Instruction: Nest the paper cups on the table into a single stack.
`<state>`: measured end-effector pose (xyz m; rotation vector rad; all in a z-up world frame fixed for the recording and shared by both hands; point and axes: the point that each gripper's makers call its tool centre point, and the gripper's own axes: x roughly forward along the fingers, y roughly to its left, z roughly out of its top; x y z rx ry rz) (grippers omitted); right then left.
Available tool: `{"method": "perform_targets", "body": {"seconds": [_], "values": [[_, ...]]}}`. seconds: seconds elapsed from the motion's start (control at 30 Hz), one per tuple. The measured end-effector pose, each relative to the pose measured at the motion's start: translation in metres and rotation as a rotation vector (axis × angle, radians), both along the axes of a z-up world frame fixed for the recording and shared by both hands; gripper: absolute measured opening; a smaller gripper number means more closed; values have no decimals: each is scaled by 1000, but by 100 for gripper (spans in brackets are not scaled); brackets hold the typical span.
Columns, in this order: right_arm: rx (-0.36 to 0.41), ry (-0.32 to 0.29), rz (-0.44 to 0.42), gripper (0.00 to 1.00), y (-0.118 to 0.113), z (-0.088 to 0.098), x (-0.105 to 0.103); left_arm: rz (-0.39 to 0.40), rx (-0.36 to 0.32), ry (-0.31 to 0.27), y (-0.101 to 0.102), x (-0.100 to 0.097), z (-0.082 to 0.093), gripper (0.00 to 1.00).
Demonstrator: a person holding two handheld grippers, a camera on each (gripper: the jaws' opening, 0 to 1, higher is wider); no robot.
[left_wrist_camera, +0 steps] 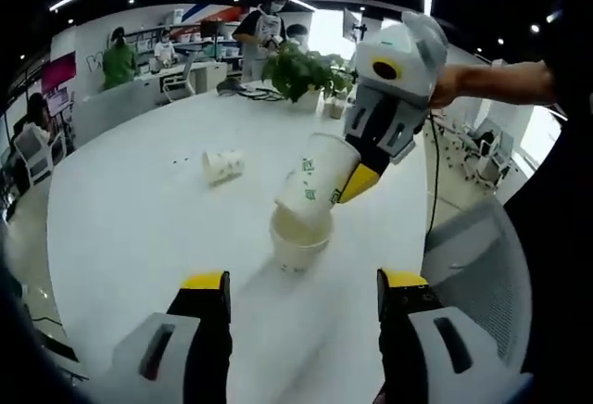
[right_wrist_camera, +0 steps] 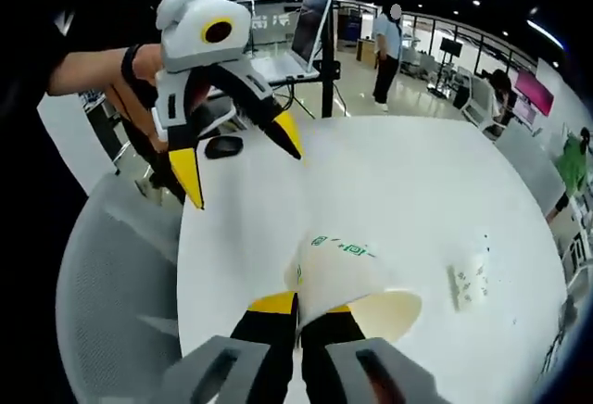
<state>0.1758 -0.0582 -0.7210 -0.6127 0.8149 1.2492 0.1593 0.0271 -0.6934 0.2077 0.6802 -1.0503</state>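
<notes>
the right gripper (left_wrist_camera: 345,184) pinched a green-printed paper cup (left_wrist_camera: 317,178) by its side and held it tilted, base down, just over the mouth of the upright cup (left_wrist_camera: 298,240) on the white bench (left_wrist_camera: 139,200), so the coming drop looked to turn on squaring that slanted axis with the upright one. the left gripper (left_wrist_camera: 302,293) hung spread and empty just short of the upright cup, the nearer one for steadying it. a third cup (left_wrist_camera: 222,165) lay on its side well apart; the print was too small to read.
</notes>
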Motion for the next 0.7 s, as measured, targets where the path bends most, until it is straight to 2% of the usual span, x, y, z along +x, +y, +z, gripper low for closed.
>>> {"method": "perform_targets", "body": {"seconds": [0.7], "values": [[-204, -2, 149, 0, -10, -14, -5, 2, 13, 12, 8, -6, -13, 62]]}}
